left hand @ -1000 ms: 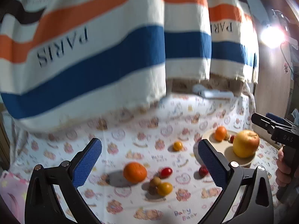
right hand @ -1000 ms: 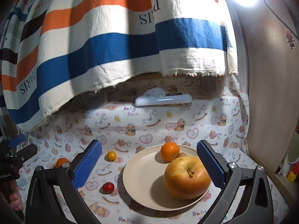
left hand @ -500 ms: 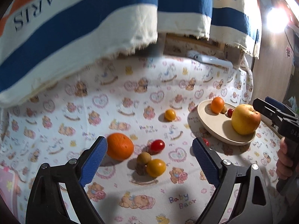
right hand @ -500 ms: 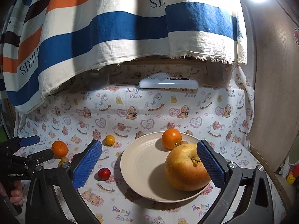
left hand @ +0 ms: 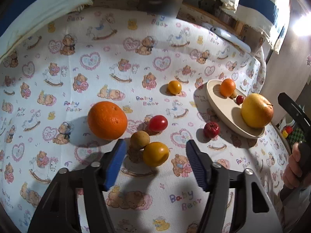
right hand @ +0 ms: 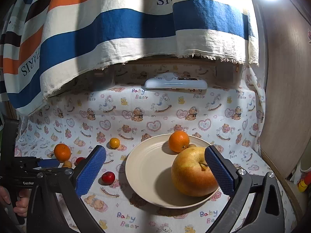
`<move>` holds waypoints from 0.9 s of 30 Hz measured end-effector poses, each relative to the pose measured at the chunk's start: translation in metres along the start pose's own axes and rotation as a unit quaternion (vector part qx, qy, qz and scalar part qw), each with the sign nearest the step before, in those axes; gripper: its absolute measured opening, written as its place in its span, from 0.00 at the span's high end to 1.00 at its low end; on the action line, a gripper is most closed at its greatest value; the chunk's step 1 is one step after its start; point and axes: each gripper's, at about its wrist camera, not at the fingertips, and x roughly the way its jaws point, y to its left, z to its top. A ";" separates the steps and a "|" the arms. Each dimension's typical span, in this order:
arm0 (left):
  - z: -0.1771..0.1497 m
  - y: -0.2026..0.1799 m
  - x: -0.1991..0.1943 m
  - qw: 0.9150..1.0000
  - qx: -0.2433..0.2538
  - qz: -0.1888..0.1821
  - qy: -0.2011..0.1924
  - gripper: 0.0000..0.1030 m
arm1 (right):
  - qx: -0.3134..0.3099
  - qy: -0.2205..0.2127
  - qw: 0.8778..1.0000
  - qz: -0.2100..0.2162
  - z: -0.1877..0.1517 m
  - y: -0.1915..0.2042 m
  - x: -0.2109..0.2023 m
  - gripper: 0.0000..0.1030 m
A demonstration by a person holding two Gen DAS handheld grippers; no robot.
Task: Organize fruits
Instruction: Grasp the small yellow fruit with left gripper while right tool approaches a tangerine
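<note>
Left wrist view: your left claw point(left hand: 155, 155), closing but not yet touching, brackets the yellow fruit point(left hand: 155, 154) left of the plate point(left hand: 223, 108); centre it, clear of the brown fruit point(left hand: 139, 139). Right wrist view: your right claw point(right hand: 155, 167) hangs wide over the plate's apple point(right hand: 194, 172).

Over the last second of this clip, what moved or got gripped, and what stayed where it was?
The left gripper has dropped toward the loose fruit and tipped downward; its jaws are closing around the yellow-orange fruit, which sits between them, pads not yet touching. Nothing was picked up or released. The right gripper stays open over the plate; the apple, small orange and loose fruit lie unmoved.
</note>
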 end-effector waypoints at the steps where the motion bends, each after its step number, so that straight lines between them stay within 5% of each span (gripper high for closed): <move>1: -0.001 -0.001 0.001 1.000 0.002 0.000 0.003 0.48 | -0.001 0.001 1.000 0.000 0.000 0.000 0.000 0.01; 14: -0.002 -0.001 0.002 1.000 -0.006 0.002 0.008 0.73 | -0.001 0.009 1.000 -0.004 -0.002 -0.002 0.005 0.01; 27: 0.022 0.014 -0.061 0.992 -0.003 0.061 -0.111 0.73 | 0.008 0.004 1.000 -0.011 -0.005 0.006 0.002 0.01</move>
